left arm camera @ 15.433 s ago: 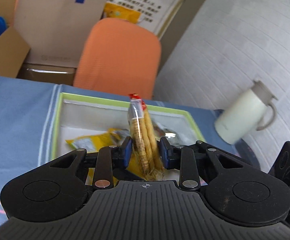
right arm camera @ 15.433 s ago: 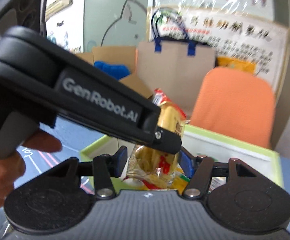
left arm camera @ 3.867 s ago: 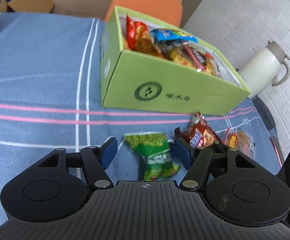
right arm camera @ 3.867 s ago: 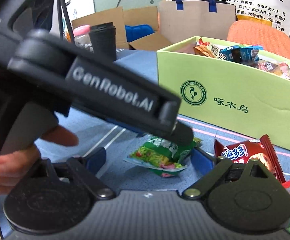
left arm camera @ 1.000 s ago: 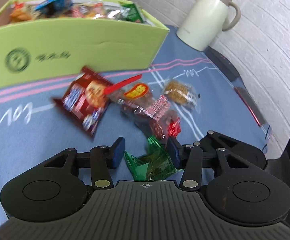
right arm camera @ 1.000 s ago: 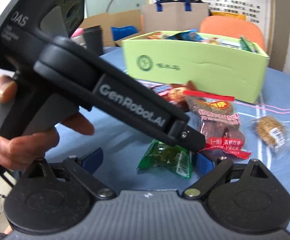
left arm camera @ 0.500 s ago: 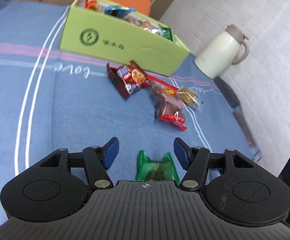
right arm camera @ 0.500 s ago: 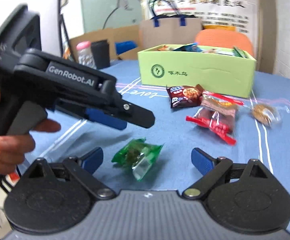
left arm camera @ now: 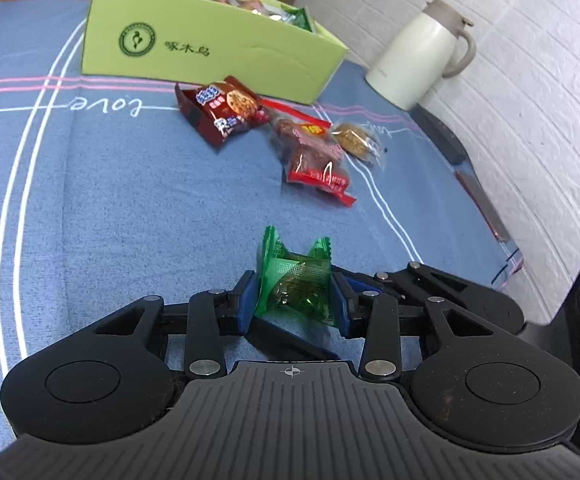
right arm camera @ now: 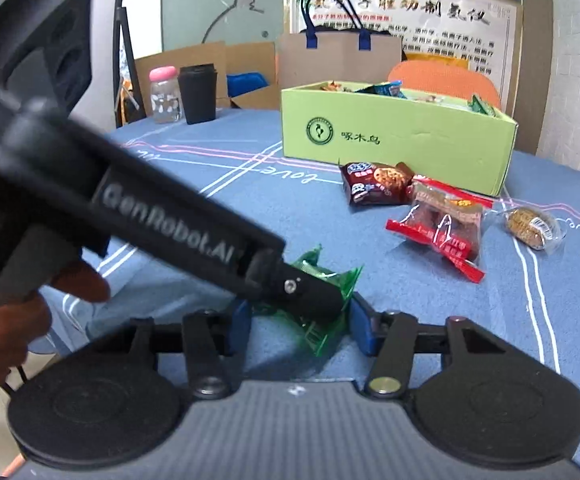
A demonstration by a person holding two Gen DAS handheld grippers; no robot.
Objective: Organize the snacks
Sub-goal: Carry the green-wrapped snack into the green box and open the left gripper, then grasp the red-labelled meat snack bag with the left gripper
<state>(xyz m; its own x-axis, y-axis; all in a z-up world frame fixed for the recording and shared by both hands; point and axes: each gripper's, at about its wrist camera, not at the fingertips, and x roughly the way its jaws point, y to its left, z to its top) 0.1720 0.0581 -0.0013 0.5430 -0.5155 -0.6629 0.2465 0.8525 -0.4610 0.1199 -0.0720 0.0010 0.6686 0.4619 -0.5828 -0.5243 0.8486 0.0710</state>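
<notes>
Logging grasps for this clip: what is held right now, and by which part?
The left gripper pinches the green snack packet across its middle. The right gripper brackets it too; contact unclear.

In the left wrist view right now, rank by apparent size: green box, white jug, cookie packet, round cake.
1. Green box
2. White jug
3. Cookie packet
4. Round cake
The jug stands farther away, so its true size against the packet is unsure.

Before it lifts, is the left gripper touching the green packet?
Touching. In the left wrist view both blue fingers of the left gripper press the green packet sides, no gap.
</notes>
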